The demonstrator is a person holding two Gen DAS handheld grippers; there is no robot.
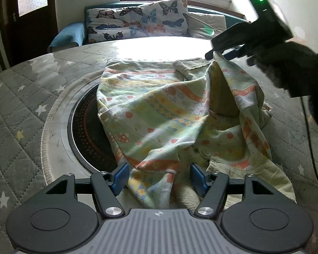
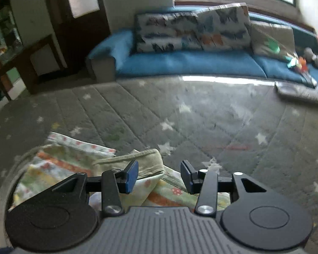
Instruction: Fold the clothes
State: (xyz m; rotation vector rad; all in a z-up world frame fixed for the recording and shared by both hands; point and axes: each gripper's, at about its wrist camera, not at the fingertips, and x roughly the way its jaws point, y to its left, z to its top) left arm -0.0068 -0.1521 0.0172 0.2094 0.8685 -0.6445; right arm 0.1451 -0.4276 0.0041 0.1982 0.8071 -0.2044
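Observation:
A small pastel patterned garment (image 1: 159, 114) with ribbed cuffs lies crumpled on the quilted grey star-print table cover (image 1: 21, 105). My left gripper (image 1: 159, 177) is open, its blue pads either side of the garment's near edge. My right gripper (image 1: 214, 54) shows at the garment's far right corner, which stands lifted in a peak; whether the fingers pinch it is unclear there. In the right wrist view my right gripper (image 2: 159, 177) has its jaws apart over the garment's cuff (image 2: 142, 160).
A round dark heater plate (image 1: 89, 131) set in a pale ring lies partly under the garment. A blue sofa (image 2: 180, 61) with butterfly cushions (image 1: 137, 21) stands beyond the table. A remote (image 2: 296, 93) lies at the table's far right. A dark wooden door (image 1: 29, 10) is at the left.

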